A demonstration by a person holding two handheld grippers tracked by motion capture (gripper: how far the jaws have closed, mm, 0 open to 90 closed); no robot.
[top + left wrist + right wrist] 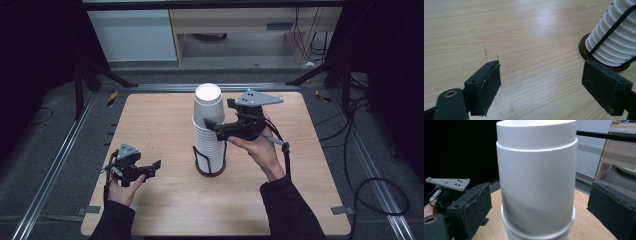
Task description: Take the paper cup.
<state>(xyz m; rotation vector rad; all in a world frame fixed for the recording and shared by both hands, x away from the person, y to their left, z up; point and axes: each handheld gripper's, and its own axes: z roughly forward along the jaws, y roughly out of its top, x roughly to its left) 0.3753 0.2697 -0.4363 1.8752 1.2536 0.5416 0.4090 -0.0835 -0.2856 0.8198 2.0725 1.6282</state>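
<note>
Between the wide-open jaws of the right hand-held gripper (539,207) stands the top paper cup (536,177) of the stack, untouched by either pad.

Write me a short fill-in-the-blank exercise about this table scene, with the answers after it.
1. The stack of white cups stands upside down in a black wire ____.
2. The right gripper has its jaws on either side of the ____ cup of the stack.
3. The left gripper has nothing between its jaws, which stand ____.
4. The table has a top made of ____.

Answers: holder; top; open; wood
</note>
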